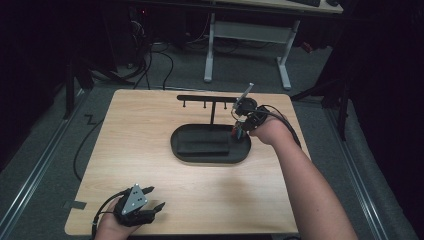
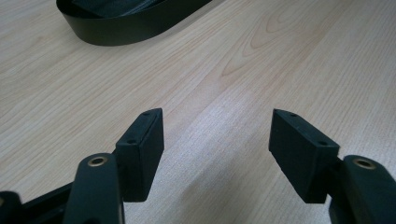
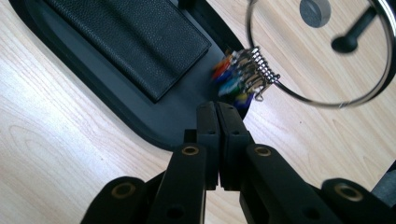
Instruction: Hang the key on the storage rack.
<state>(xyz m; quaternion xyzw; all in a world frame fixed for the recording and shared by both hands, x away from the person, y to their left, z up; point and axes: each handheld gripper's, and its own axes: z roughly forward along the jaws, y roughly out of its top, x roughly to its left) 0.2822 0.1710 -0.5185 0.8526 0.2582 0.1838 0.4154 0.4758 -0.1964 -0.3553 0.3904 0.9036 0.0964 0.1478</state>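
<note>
Near the bench's (image 1: 150,150) front left corner, well apart from the black tray (image 1: 210,145), the left gripper (image 1: 150,197) rests with jaws wide open on nothing. At the tray's right end, the right gripper (image 3: 217,109) has its jaws pressed closed. Its own view reveals a key ring (image 3: 322,100) strung with coloured tags (image 3: 231,74) just beyond the jaw tips, over the tray's rim beside a black wallet (image 3: 126,37); whether the jaws pinch anything I cannot tell.

bench (image 2: 261,56): pale wood grain, smooth
tray (image 3: 154,116): matt black plastic
pad (image 3: 130,42): grained black leather
key ring (image 3: 322,100): shiny metal
</note>
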